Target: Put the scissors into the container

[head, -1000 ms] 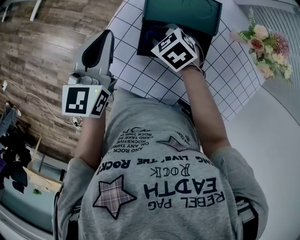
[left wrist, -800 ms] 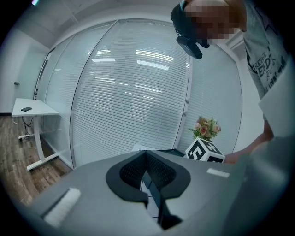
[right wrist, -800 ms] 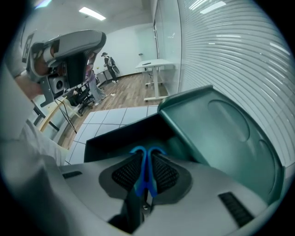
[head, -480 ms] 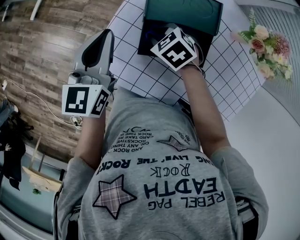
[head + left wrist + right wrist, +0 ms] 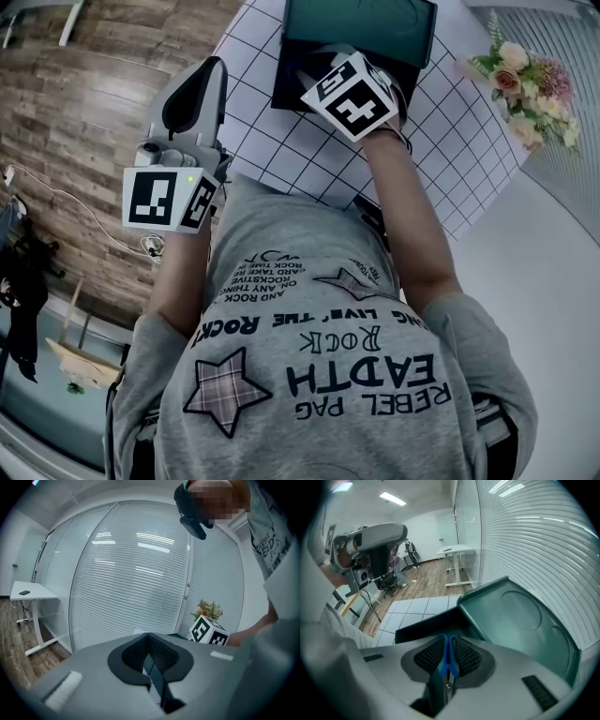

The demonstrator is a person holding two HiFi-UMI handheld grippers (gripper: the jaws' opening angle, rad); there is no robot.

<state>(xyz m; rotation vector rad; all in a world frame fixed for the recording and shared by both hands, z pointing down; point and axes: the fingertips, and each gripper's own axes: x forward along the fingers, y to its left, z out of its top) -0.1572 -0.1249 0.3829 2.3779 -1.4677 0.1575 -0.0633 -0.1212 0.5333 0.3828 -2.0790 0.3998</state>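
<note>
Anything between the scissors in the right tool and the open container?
Nothing visible. The right tool grips the blue-handled scissors over the container's dark opening, and its green lid is swung back, clear of the path.

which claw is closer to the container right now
Right. The right claw, shut on the scissors, sits at the front edge of the open container; the left claw hangs beside the table, farther away.

Container (image 5: 292, 82) is open on top; raised lid (image 5: 366, 28) blocks its far side. Right tool (image 5: 449, 654) with scissors (image 5: 443, 663) sits over the mouth. Counter (image 5: 281, 159) left of container passable; flowers (image 5: 525, 75) right, well apart.
</note>
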